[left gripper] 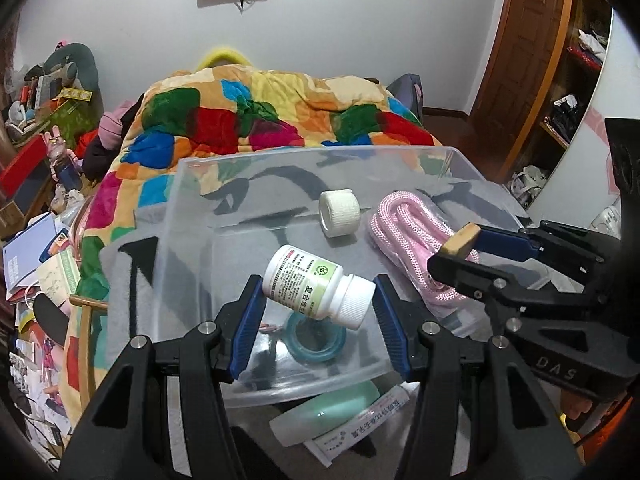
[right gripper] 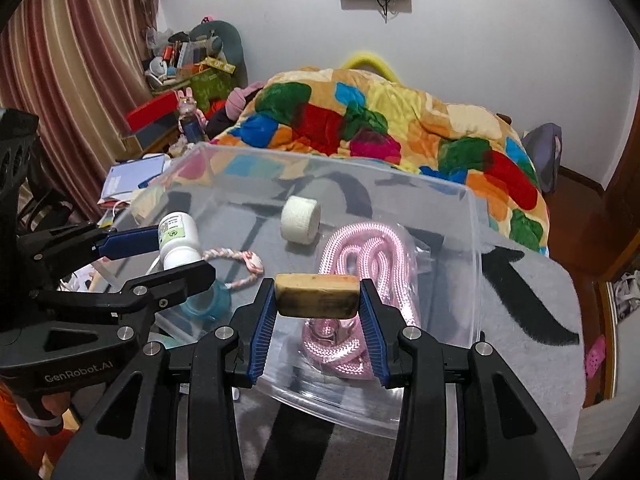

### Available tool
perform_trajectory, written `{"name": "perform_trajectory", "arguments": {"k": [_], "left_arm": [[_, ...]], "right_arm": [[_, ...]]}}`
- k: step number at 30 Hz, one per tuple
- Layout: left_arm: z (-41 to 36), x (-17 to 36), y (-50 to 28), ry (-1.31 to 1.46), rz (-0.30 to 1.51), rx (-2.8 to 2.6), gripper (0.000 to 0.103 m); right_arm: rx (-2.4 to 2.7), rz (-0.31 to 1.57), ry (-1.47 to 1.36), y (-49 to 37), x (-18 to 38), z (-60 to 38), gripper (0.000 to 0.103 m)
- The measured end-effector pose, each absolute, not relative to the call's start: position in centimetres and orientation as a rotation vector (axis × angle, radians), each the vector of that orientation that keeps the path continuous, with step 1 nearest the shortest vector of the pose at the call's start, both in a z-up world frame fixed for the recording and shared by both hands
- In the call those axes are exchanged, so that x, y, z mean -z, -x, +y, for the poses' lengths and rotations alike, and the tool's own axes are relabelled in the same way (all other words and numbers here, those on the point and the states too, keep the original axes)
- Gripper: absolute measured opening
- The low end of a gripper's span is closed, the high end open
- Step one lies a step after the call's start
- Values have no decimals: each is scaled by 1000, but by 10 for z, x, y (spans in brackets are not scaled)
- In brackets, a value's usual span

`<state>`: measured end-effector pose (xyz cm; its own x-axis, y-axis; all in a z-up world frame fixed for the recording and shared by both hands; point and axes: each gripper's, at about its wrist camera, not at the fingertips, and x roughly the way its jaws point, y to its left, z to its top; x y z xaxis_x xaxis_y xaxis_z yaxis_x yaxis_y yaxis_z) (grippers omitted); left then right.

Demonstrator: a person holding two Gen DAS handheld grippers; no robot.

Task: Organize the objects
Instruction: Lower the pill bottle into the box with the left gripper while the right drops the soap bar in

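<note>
Bottle (left gripper: 318, 286) sat tilted in the left gripper (left gripper: 318, 312), clenched end to end above the clear bin (left gripper: 192, 216); light, hard and likely slick, safer gripped across its body. Right gripper (right gripper: 318, 304) clamped a stiff tan block (right gripper: 317, 295) over the bin; beyond lay soft pink rope (right gripper: 368, 256) and a tape roll (right gripper: 300, 220).

Clear glossy plastic bin (left gripper: 192, 216); white matt plastic pill bottle (left gripper: 316, 284) with ribbed cap and paper label. Pink braided rope (right gripper: 360, 264), slight sheen. White roll (left gripper: 339, 213), rough woven cloth. Tan block (right gripper: 317, 295), matt, worn. Grey fuzzy cloth mat (right gripper: 532, 320). Teal translucent tape ring (left gripper: 316, 338), glossy.
</note>
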<state>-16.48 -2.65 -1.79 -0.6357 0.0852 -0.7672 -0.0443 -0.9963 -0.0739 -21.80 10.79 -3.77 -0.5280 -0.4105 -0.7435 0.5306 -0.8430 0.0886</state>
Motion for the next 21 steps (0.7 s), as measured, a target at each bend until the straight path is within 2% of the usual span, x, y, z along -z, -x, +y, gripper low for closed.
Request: {"name": "perform_trajectory", "arguments": {"k": [5,9,12,17,21], "left_arm": [[-22,18,165,1310,-52,-2773,56],[-26,12,158,1294,-73,-2783,68],[-29,4,148,1265,-63,-2807,71],[-34,-8,130,1225,-51,-2841,79],[-39,-12,109,1196,-31,-2858,80]], "right_arm": [[2353,230,-1107,214,37,109,39],[2372,229,-1089,208,31,113,50],[2381,210,-1050,200,22,120,59],[2388,214,-989,183,9,125,60],[2377,203,-961,167,3,134,61]]}}
